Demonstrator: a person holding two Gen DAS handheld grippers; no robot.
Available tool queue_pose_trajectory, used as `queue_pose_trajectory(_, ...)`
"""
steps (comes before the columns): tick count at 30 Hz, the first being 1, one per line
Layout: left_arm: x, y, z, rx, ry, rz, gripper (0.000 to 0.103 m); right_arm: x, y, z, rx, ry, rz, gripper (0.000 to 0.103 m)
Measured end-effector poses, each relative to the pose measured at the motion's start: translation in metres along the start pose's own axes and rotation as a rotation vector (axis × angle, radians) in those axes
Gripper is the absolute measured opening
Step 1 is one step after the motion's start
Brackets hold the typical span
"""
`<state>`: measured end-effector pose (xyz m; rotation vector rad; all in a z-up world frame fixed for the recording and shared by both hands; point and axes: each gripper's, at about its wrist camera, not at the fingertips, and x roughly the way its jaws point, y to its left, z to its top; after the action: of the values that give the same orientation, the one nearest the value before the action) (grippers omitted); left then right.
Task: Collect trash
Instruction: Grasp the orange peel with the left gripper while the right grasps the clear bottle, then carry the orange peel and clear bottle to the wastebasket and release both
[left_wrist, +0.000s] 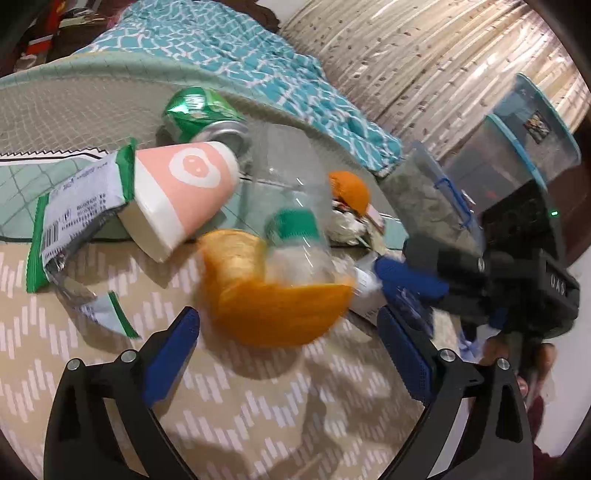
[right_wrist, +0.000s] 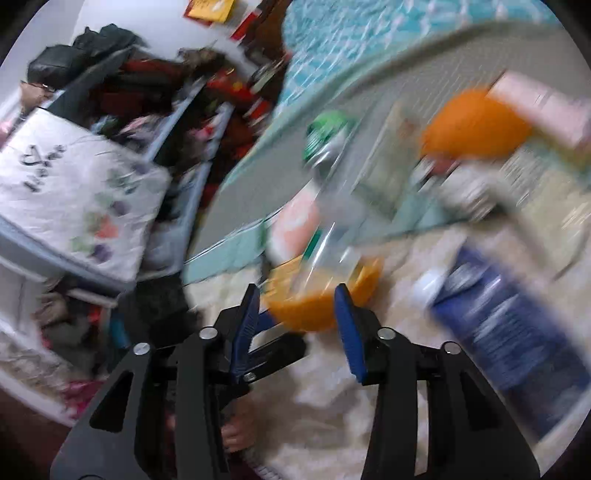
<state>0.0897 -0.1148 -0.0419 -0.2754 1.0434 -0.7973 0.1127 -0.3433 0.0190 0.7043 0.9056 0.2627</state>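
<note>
Trash lies on a patterned bedspread (left_wrist: 258, 406). A large orange peel (left_wrist: 273, 295) lies just ahead of my open left gripper (left_wrist: 288, 350). A clear plastic bottle with a green cap (left_wrist: 291, 218) lies over it. Behind are a pink paper cup (left_wrist: 184, 192), a crushed green can (left_wrist: 199, 110), a green-edged wrapper (left_wrist: 74, 221) and a smaller orange peel (left_wrist: 351, 188). My right gripper (left_wrist: 399, 291) comes in from the right, open. In the blurred right wrist view, my right gripper (right_wrist: 299, 314) is open around the near edge of the large peel (right_wrist: 317, 306), with the bottle (right_wrist: 332, 240) beyond.
A blue and white package (right_wrist: 509, 332) lies at the right. Crumpled paper (left_wrist: 347, 225) sits behind the bottle. Clear bins with blue rims (left_wrist: 517, 147) stand on the floor at the right. A teal blanket (left_wrist: 258, 55) lies at the back. A cluttered shelf (right_wrist: 129, 110) stands beside the bed.
</note>
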Motion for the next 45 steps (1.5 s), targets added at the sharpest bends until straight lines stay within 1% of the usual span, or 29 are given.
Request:
queue_pose_trajectory(1, 0.002, 0.001, 0.001, -0.009, 0.0, 0.007, 0.093, 0.005, 0.005, 0.005, -0.006, -0.007, -0.038, 0.059)
queue_pose_trajectory(5, 0.012, 0.0, 0.009, 0.004, -0.02, 0.031, 0.093, 0.031, 0.024, 0.025, -0.067, -0.011, -0.217, 0.066)
queue_pose_trajectory(6, 0.015, -0.003, 0.01, 0.015, -0.018, 0.042, 0.093, 0.035, 0.027, 0.029, -0.086, -0.008, -0.245, 0.069)
queue_pose_trajectory(7, 0.018, -0.006, 0.01, 0.025, -0.01, 0.053, 0.093, 0.047, 0.036, 0.035, -0.116, -0.004, -0.304, 0.072)
queue_pose_trajectory(9, 0.022, -0.01, 0.007, 0.05, -0.003, 0.064, 0.093, 0.063, 0.043, 0.042, -0.152, 0.011, -0.375, 0.076)
queue_pose_trajectory(10, 0.022, -0.007, 0.006, 0.039, -0.016, 0.076, 0.09, 0.067, 0.041, 0.046, -0.181, 0.02, -0.42, 0.076)
queue_pose_trajectory(12, 0.021, -0.008, 0.008, 0.019, -0.022, 0.061, 0.09, 0.075, 0.031, 0.056, -0.17, 0.039, -0.47, 0.079)
queue_pose_trajectory(14, 0.019, -0.005, 0.007, 0.004, -0.027, 0.049, 0.089, 0.087, 0.018, 0.057, -0.118, 0.107, -0.442, 0.079)
queue_pose_trajectory(15, 0.017, -0.004, 0.006, 0.005, -0.033, 0.04, 0.08, 0.095, 0.013, 0.058, -0.099, 0.14, -0.433, 0.08)
queue_pose_trajectory(16, 0.014, -0.004, 0.005, 0.017, -0.039, 0.026, 0.07, 0.098, 0.011, 0.059, -0.09, 0.156, -0.42, 0.077)
queue_pose_trajectory(17, 0.012, -0.005, 0.003, 0.026, -0.044, 0.029, 0.067, 0.096, 0.007, 0.058, -0.092, 0.155, -0.415, 0.077)
queue_pose_trajectory(19, 0.004, -0.004, 0.0, 0.038, -0.039, 0.03, 0.06, 0.087, 0.013, 0.053, -0.089, 0.133, -0.362, 0.074)
queue_pose_trajectory(21, -0.009, -0.002, -0.007, 0.035, -0.03, 0.016, 0.056, 0.066, 0.021, 0.044, -0.096, 0.081, -0.316, 0.073)
queue_pose_trajectory(23, -0.027, 0.004, -0.015, 0.03, -0.025, -0.043, 0.056, 0.042, 0.029, 0.031, -0.117, 0.024, -0.264, 0.073)
queue_pose_trajectory(24, -0.037, 0.007, -0.02, 0.032, -0.015, -0.075, 0.056, 0.027, 0.032, 0.023, -0.124, -0.018, -0.243, 0.073)
queue_pose_trajectory(26, -0.05, 0.008, -0.033, 0.045, -0.002, -0.104, 0.056, -0.002, 0.032, 0.013, -0.124, -0.105, -0.221, 0.072)
queue_pose_trajectory(27, -0.055, 0.009, -0.039, 0.056, 0.003, -0.106, 0.056, -0.014, 0.03, 0.01, -0.118, -0.139, -0.216, 0.072)
queue_pose_trajectory(28, -0.062, 0.01, -0.048, 0.073, 0.009, -0.09, 0.056, -0.036, 0.025, 0.004, -0.094, -0.202, -0.204, 0.072)
queue_pose_trajectory(30, -0.068, 0.014, -0.06, 0.08, 0.021, -0.063, 0.053, -0.058, 0.02, 0.003, -0.066, -0.269, -0.182, 0.072)
queue_pose_trajectory(31, -0.07, 0.015, -0.063, 0.08, 0.026, -0.058, 0.052, -0.077, 0.012, -0.005, -0.043, -0.303, -0.161, 0.072)
queue_pose_trajectory(33, -0.073, 0.014, -0.07, 0.074, 0.035, -0.064, 0.051, -0.102, -0.001, -0.019, -0.001, -0.328, -0.127, 0.072)
queue_pose_trajectory(35, -0.071, 0.009, -0.066, 0.069, 0.046, -0.096, 0.049, -0.122, -0.016, -0.032, 0.049, -0.339, -0.078, 0.071)
queue_pose_trajectory(36, -0.07, 0.002, -0.064, 0.073, 0.053, -0.124, 0.048, -0.133, -0.026, -0.041, 0.079, -0.348, -0.058, 0.071)
queue_pose_trajectory(39, -0.063, -0.013, -0.054, 0.112, 0.071, -0.166, 0.047, -0.156, -0.05, -0.059, 0.151, -0.386, -0.044, 0.071)
queue_pose_trajectory(40, -0.058, -0.022, -0.049, 0.122, 0.081, -0.18, 0.046, -0.173, -0.07, -0.072, 0.207, -0.412, -0.033, 0.071)
queue_pose_trajectory(42, -0.046, -0.044, -0.041, 0.146, 0.117, -0.228, 0.046, -0.189, -0.099, -0.08, 0.277, -0.446, -0.027, 0.071)
queue_pose_trajectory(43, -0.034, -0.064, -0.035, 0.172, 0.149, -0.258, 0.046, -0.207, -0.119, -0.093, 0.327, -0.486, -0.044, 0.071)
queue_pose_trajectory(44, -0.026, -0.076, -0.032, 0.192, 0.165, -0.267, 0.045, -0.221, -0.13, -0.105, 0.354, -0.514, -0.063, 0.071)
queue_pose_trajectory(45, -0.013, -0.099, -0.025, 0.231, 0.189, -0.282, 0.045, -0.232, -0.142, -0.111, 0.376, -0.534, -0.077, 0.071)
